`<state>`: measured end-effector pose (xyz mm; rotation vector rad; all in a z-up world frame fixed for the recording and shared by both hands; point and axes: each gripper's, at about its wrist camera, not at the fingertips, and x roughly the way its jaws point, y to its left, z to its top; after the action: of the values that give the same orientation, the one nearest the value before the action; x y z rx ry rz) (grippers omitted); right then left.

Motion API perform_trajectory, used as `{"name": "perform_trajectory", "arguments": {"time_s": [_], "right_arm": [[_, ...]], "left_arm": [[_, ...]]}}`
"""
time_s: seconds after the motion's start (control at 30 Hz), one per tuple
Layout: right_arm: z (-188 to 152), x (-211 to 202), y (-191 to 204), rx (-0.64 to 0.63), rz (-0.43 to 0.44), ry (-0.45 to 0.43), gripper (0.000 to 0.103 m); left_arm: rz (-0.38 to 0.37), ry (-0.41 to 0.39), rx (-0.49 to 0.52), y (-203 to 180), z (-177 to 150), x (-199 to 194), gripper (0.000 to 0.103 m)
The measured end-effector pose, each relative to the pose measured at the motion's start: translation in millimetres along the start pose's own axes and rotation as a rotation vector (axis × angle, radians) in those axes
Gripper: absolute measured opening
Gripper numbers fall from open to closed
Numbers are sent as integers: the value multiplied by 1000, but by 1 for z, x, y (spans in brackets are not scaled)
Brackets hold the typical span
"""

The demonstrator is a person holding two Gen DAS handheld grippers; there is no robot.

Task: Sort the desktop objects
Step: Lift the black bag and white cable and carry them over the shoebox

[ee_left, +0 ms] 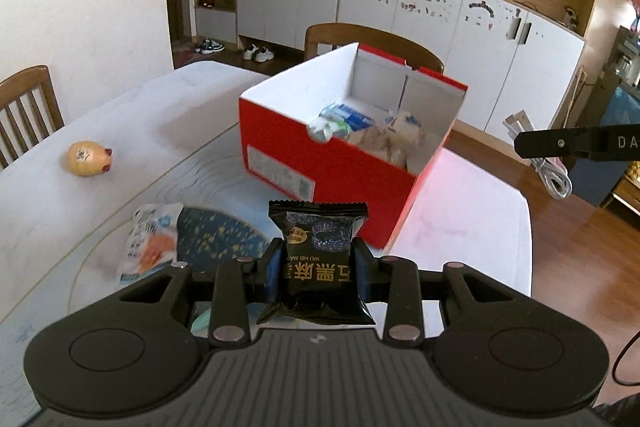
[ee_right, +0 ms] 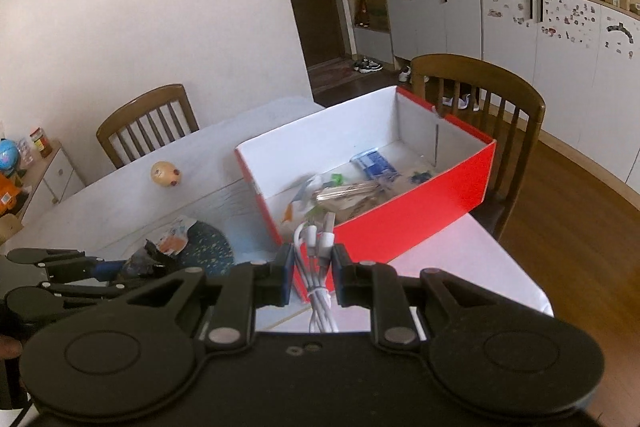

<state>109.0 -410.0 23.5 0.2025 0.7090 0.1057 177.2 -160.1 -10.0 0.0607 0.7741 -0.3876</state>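
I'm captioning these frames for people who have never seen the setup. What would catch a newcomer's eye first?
The open red box stands mid-table, white inside, with packets already lying in it. Close to the lens, the left hand-held gripper pinches a black snack packet, while the right hand-held gripper holds a bundled white cable just in front of the box. A small yellowish pig-faced toy sits alone on the table's far left.

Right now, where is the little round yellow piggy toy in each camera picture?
Left wrist view: the round yellow pig toy sits at far left on the white table, left of the red cardboard box.
Right wrist view: the pig toy sits left of centre, again left of the box.
Shared landmark: the red box.
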Motion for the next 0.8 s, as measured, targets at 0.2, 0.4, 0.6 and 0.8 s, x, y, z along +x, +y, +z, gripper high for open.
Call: {"name": "perform_trajectory", "arguments": {"time_s": [0.2, 0.4, 0.6, 0.8], "right_arm": [[19, 13, -20, -21, 39, -2, 19], [44, 38, -37, -68, 93, 24, 19], [66, 68, -54, -110, 139, 60, 19], [89, 93, -70, -130, 177, 72, 19]], "left_arm": [[29, -20, -18, -12, 20, 10, 34], [72, -21, -65, -21, 35, 26, 34], [103, -12, -108, -28, 52, 46, 34], [127, -26, -101, -42, 76, 61, 34]]}}
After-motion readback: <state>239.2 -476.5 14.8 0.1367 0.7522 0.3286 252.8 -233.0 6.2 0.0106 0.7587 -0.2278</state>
